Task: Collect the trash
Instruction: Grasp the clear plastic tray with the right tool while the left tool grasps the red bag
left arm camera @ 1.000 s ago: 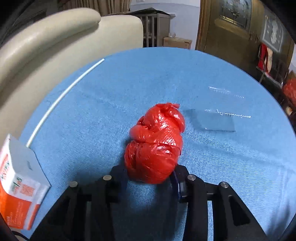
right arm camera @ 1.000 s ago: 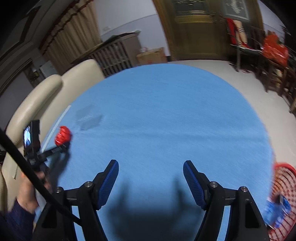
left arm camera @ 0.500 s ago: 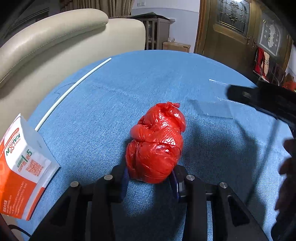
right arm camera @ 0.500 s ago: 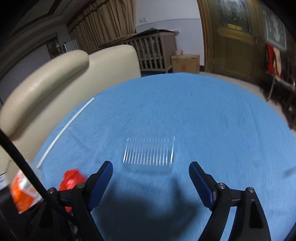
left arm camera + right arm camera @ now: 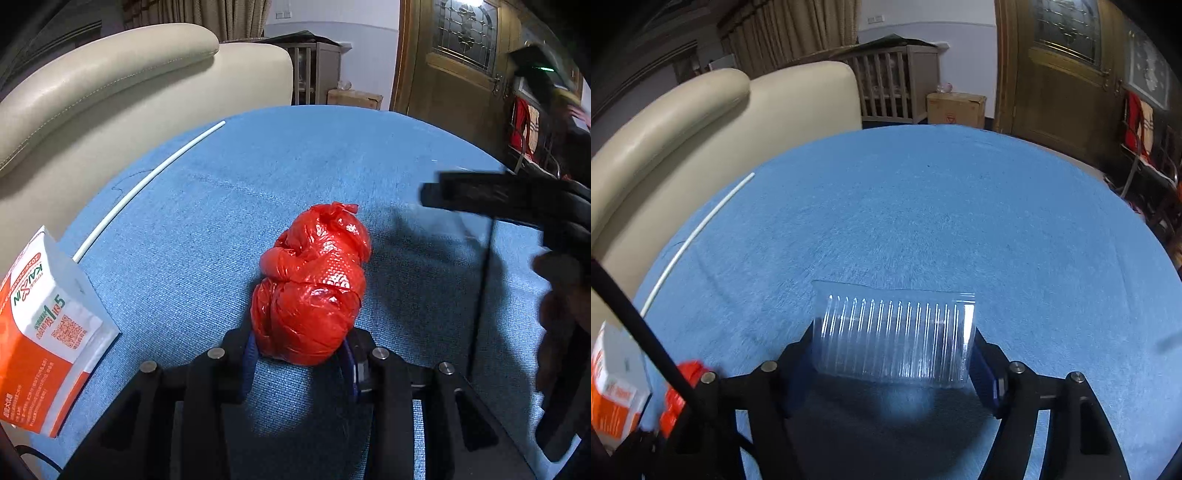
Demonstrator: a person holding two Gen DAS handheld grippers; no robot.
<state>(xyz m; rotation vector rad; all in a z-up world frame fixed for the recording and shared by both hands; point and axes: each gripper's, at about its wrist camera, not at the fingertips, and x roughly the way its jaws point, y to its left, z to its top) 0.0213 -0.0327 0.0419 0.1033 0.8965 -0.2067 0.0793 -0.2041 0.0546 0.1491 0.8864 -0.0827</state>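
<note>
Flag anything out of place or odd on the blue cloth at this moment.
Only litter stands out: a knotted red plastic bag clamped in the left gripper, a clear ribbed plastic tray between the right gripper's closing jaws, an orange-and-white packet and a white straw near the edge.

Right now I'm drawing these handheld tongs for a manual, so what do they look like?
Both tongs, left and right, are matte black with angular, open-framed fingers, silver round bolt heads at the joints, and blue pads inside the fingertips. A thin black cable crosses the right view.
</note>
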